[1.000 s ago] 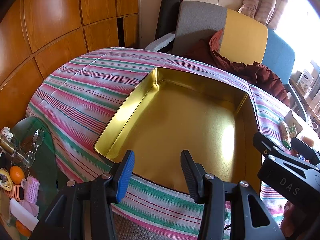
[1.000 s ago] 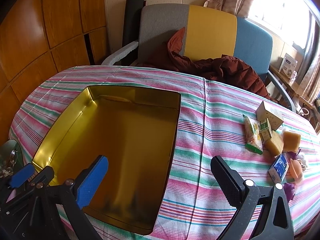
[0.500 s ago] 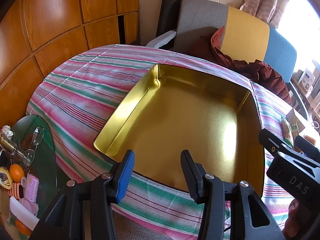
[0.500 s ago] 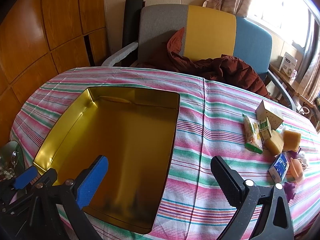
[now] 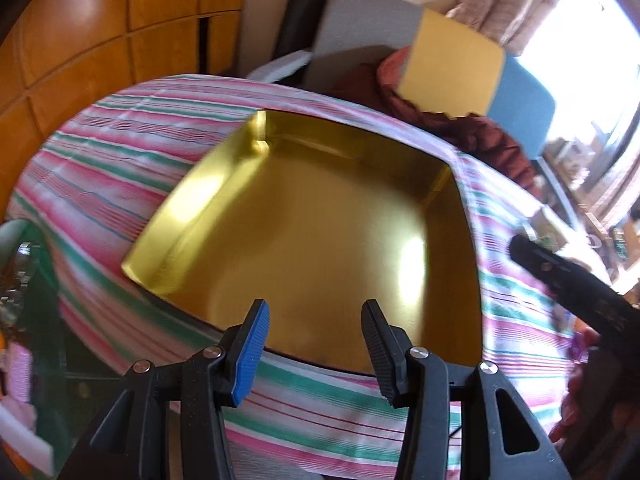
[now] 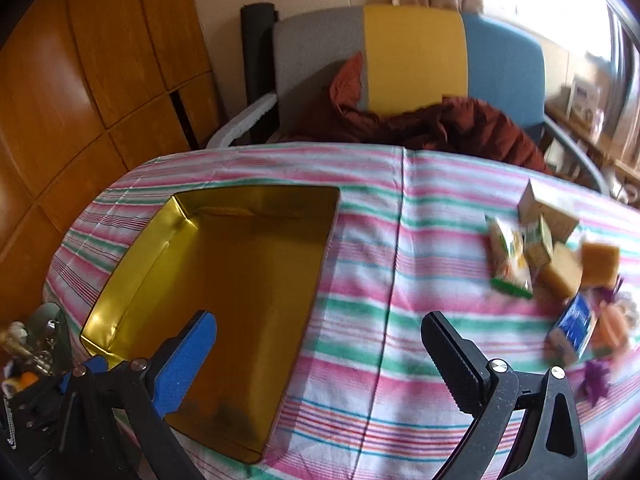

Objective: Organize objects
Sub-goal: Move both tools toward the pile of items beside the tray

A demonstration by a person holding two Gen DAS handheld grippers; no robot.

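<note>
- The left gripper (image 5: 314, 344) hangs over the near edge of the gold tin (image 5: 320, 240), jaws apart, holding nothing
- The right gripper (image 6: 320, 344) is wide apart, also holding nothing
- Small packets (image 6: 510, 256) and yellow blocks (image 6: 560, 270) lie on the striped cloth (image 6: 360, 280), right of the tin

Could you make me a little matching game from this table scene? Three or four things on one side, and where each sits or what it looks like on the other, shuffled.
Things:
1. gold tin
2. blue packet
3. rust-red jacket
4. right tool

Descriptions:
A. draped on the chair behind the table
B. jaws wide apart, nothing between them
C. empty, on the left part of the striped cloth
D. among the small items at the right end of the table

Pairs: 1-C, 2-D, 3-A, 4-B
</note>
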